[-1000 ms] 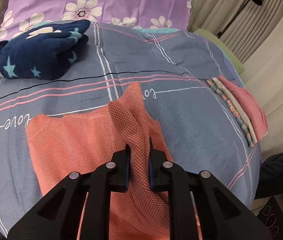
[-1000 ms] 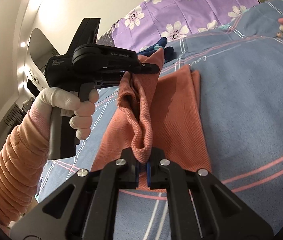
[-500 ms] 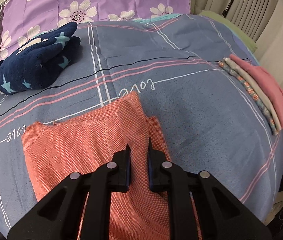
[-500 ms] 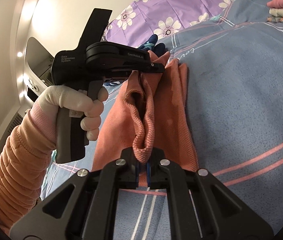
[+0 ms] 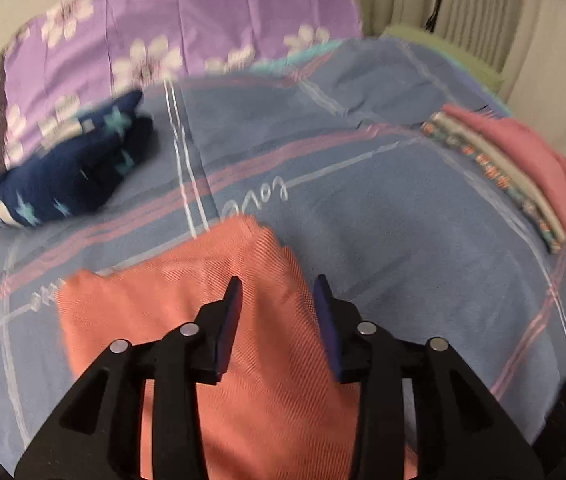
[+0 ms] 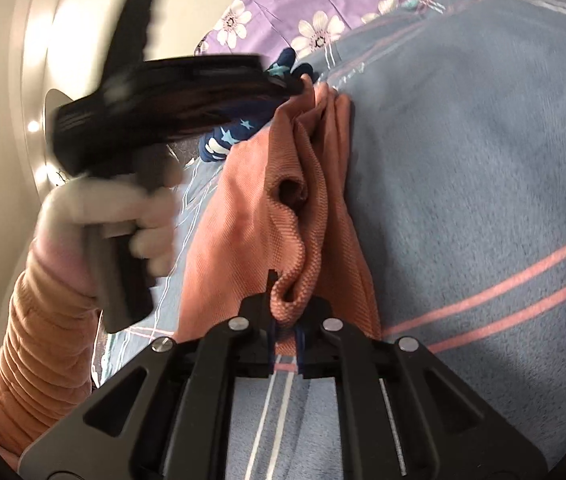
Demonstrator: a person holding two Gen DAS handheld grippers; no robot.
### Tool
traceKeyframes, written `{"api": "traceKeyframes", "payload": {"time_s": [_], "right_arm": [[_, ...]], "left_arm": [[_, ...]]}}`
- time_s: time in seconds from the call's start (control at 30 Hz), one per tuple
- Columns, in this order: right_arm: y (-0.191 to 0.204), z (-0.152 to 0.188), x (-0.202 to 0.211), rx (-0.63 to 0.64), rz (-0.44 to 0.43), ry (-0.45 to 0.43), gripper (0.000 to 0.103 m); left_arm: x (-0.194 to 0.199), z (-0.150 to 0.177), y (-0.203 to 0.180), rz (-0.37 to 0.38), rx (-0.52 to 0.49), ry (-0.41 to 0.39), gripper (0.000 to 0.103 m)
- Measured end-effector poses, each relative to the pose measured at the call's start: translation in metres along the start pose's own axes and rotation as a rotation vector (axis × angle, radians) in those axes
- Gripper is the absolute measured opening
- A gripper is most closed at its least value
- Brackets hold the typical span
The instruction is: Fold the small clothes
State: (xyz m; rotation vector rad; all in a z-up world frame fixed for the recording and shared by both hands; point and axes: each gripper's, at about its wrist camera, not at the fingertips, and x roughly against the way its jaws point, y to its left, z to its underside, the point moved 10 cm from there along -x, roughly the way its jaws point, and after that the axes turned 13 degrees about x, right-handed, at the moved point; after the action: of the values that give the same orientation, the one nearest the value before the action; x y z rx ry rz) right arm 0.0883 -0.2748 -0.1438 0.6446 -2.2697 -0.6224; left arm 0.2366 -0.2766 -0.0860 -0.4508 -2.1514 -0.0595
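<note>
- The salmon-orange garment (image 5: pixel 211 304) lies on the blue bedcover (image 5: pixel 403 248), filling the 6 o'clock part of the left wrist view; its far edge sits just short of the white "love" lettering (image 5: pixel 255 204) on the cover.
- The left gripper (image 5: pixel 277 300) hangs over that cloth with its jaws parted – they have just been opening, and the fabric lies flat beneath the gap, no longer pinched by either pad.
- In the right wrist view the right gripper (image 6: pixel 285 320) is clenched on a bunched fold of the garment's near edge at 6 o'clock; the cloth bulges up between the black fingers.
- From that pinch the garment runs away toward 12 o'clock as a long ridge with a loose pocket partway along.
- At 9 o'clock in the right wrist view, a white-gloved left hand (image 6: pixel 111 216) with an orange quilted sleeve (image 6: pixel 43 352) grips the other tool's handle – all motion-blurred.
- A navy star-patterned fleece (image 5: pixel 71 176) lies at 10 o'clock in the left wrist view, against the purple flowered pillow (image 5: pixel 187 32).
- A stack of folded clothes (image 5: pixel 515 168), pink on top, sits at 2 o'clock near the bed's edge, well apart from the garment.
</note>
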Motion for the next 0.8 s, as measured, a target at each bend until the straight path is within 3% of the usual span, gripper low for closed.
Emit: {"api": "traceKeyframes", "payload": {"time_s": [0.1,0.3,0.43,0.53,0.67,0.8], "right_arm": [[-0.001,0.0,-0.002,-0.001,-0.003,0.006,0.009],[-0.005,0.0,-0.005,-0.023,-0.008,0.012,0.01],[-0.005,0.001,-0.007,-0.022,-0.003,0.016,0.01],[-0.004,-0.001,-0.006,-0.024,-0.003,0.013,0.01],[0.0,-0.007,-0.001,-0.047,-0.022,-0.002,0.01],[0.012,-0.016,0.008,-0.031,-0.027,-0.03,0.009]], "left_arm": [[0.037,0.008,0.005,-0.003,-0.05,-0.072,0.059],[0.09,0.084,0.039,-0.071,-0.163,-0.121,0.068],[0.104,0.151,0.064,-0.081,-0.165,-0.068,0.069],[0.103,0.18,0.079,-0.121,-0.141,-0.045,0.069],[0.094,0.188,0.092,-0.122,-0.046,-0.028,0.069],[0.089,0.187,0.084,-0.147,-0.078,-0.062,0.069]]}}
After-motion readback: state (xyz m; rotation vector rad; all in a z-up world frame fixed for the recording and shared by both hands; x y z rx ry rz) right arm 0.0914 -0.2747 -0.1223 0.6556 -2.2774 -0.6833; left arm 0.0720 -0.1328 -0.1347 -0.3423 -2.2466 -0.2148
